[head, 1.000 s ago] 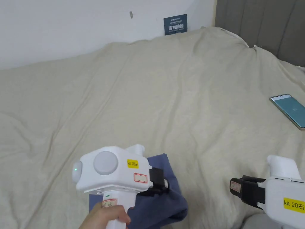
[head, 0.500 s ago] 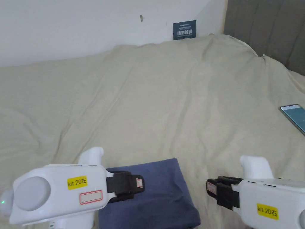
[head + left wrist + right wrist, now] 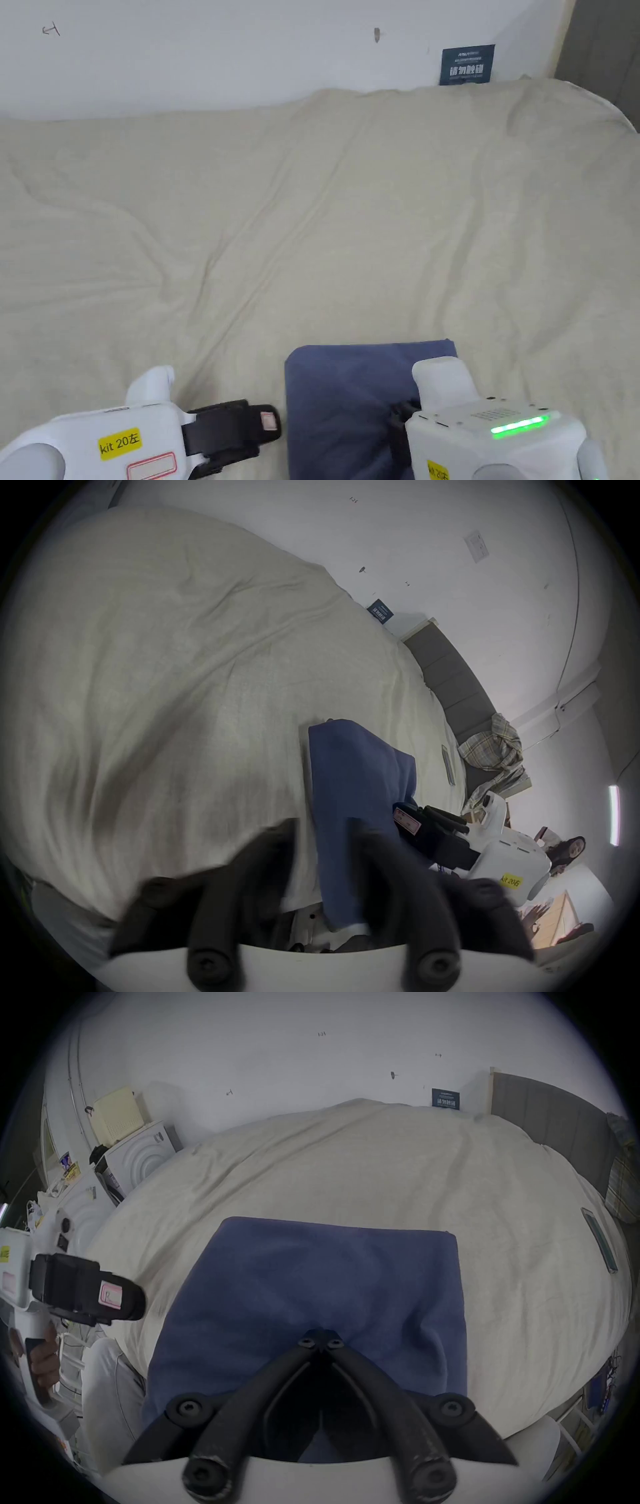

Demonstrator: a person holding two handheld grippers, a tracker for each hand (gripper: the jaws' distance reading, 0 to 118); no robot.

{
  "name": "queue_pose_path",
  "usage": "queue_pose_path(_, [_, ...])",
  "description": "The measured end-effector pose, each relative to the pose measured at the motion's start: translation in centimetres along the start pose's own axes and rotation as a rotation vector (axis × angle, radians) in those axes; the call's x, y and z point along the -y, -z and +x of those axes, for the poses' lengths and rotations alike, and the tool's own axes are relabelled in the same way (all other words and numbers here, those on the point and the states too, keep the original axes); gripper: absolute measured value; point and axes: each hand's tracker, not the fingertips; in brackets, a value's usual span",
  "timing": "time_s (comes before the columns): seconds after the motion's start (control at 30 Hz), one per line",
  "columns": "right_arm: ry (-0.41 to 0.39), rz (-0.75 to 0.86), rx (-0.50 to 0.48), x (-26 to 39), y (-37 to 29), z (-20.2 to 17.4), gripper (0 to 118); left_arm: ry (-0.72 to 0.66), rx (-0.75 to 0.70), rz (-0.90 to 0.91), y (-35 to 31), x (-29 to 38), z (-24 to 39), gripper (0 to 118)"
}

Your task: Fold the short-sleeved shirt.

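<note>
In the head view your left gripper [image 3: 265, 425] sat at the lower left of the frame, its black tips pointing right and stopping just short of the left edge of the shirt [image 3: 350, 400], apart from the cloth. In the left gripper view its jaws were blurred at the bottom of the frame; they stood parted with a gap between them, nothing between them, and the shirt's [image 3: 353, 791] near edge ran up through that gap behind them.

The shirt lay folded into a blue rectangle at the bottom centre of the head view, on the beige bed [image 3: 312, 219], near its front edge.

Your right gripper [image 3: 321, 1342] was over the shirt's [image 3: 329, 1276] near part. In the right gripper view its jaws met at the tips at lower centre, and the cloth puckered around that point. Whether a fold was caught between the tips, or they only pressed down on it, you could not tell from that view. In the head view its white body covered the shirt's lower right corner at the bottom right of the frame.

At the right edge of the right gripper view a phone [image 3: 599, 1241] lay on the bed, well apart from the shirt.
</note>
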Motion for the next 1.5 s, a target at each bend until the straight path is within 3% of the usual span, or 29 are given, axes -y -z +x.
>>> queue_pose_path(0.03, [-0.005,-0.001,0.001,0.1,0.0,0.1,0,-0.004,0.010,-0.024,0.8,-0.4,-0.2,110])
queue_pose_path(0.07, [-0.005,-0.001,0.005,0.2,0.0,0.1,0,-0.018,0.023,-0.065,1.8,-0.5,-0.4,118])
queue_pose_path(0.33, [-0.027,0.020,0.022,0.9,-0.2,-0.3,0,-0.031,0.166,-0.047,3.7,-1.8,-0.8,118])
queue_pose_path(0.43, [-0.032,0.022,0.022,1.0,-0.2,-0.3,0,-0.073,0.236,-0.120,5.1,-1.7,-0.8,118])
queue_pose_path(0.53, [-0.002,0.025,0.006,1.0,-0.2,0.1,0,-0.209,0.315,-0.227,7.2,-1.7,-0.9,118])
queue_pose_path(0.83, [0.031,0.020,-0.025,0.9,-0.2,0.5,0,0.044,0.197,-0.283,9.5,-2.2,2.2,118])
queue_pose_path(0.93, [0.040,0.023,-0.029,0.9,-0.4,0.6,0,0.065,0.186,-0.278,9.7,-2.0,2.5,117])
queue_pose_path(0.97, [0.053,0.022,-0.034,0.8,-0.5,0.7,0,0.069,0.180,-0.270,9.3,-2.1,2.6,109])
queue_pose_path(1.0, [0.063,0.020,-0.036,0.7,-0.6,0.8,0,0.091,0.163,-0.259,9.1,-2.2,2.8,90])
queue_pose_path(1.03, [0.074,0.021,-0.036,0.7,-0.8,0.8,0,0.100,0.097,-0.219,8.6,-2.3,2.8,58])
queue_pose_path(1.07, [0.078,0.024,-0.035,0.6,-0.9,0.9,0,0.074,0.006,-0.211,8.6,-2.6,2.8,38])
queue_pose_path(1.17, [0.088,0.026,-0.036,0.4,-1.1,0.8,0,-0.038,0.152,-0.253,8.7,-2.9,1.0,37])
queue_pose_path(1.5, [0.028,0.037,-0.017,0.0,-1.9,-0.4,0,0.004,0.159,-0.253,7.8,-3.6,0.9,29])
